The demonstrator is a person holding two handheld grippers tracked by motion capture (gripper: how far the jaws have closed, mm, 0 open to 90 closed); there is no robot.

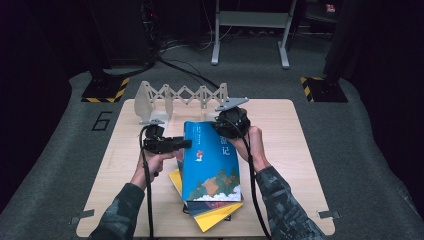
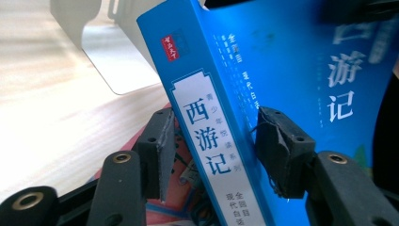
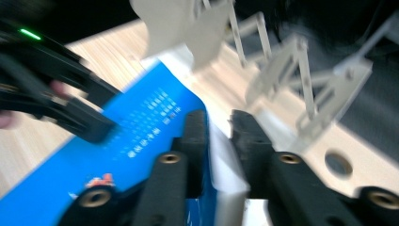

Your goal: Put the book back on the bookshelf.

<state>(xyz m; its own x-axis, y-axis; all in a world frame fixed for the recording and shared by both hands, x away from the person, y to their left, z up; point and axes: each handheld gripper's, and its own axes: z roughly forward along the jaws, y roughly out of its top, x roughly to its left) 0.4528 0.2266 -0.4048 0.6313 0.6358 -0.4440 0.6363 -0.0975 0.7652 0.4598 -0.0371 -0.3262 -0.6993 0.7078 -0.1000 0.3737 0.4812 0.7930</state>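
Blue and glossy, a paperback book with white Chinese characters on its cover (image 1: pixel 211 162) sits on top of a small stack at the middle of the pale wooden table (image 1: pixel 290 150) in the high view, its long axis running from the person's side toward the far edge, the cover picture nearest the person and the far end raised off the stack. Beneath it a yellow-covered book (image 1: pixel 212 215) juts out at the near corner, with another book between them mostly hidden. The left gripper (image 1: pixel 180 144) reaches in from the left at the spine edge near the far end, while the right gripper (image 1: pixel 227 131) comes down on the far right corner; its jaw tips are hidden under its own body here. A grey folding scissor-lattice bookstand with flat end plates (image 1: pixel 182 95) stands along the far edge, just behind the book. In the left gripper view, the book's spine (image 2: pixel 211 141) with its white label runs diagonally between the two black jaws, which pinch the book across its thickness, one pad on the cover and the other on the underside; reddish print below is cut off by the jaws. In the right gripper view, which is blurred, the jaws are pressed onto the book's edge, one on the blue cover (image 3: pixel 141 136) and one past the white page block, with the left gripper (image 3: pixel 101 132) seen across the cover and the bookstand (image 3: pixel 282 70) beyond
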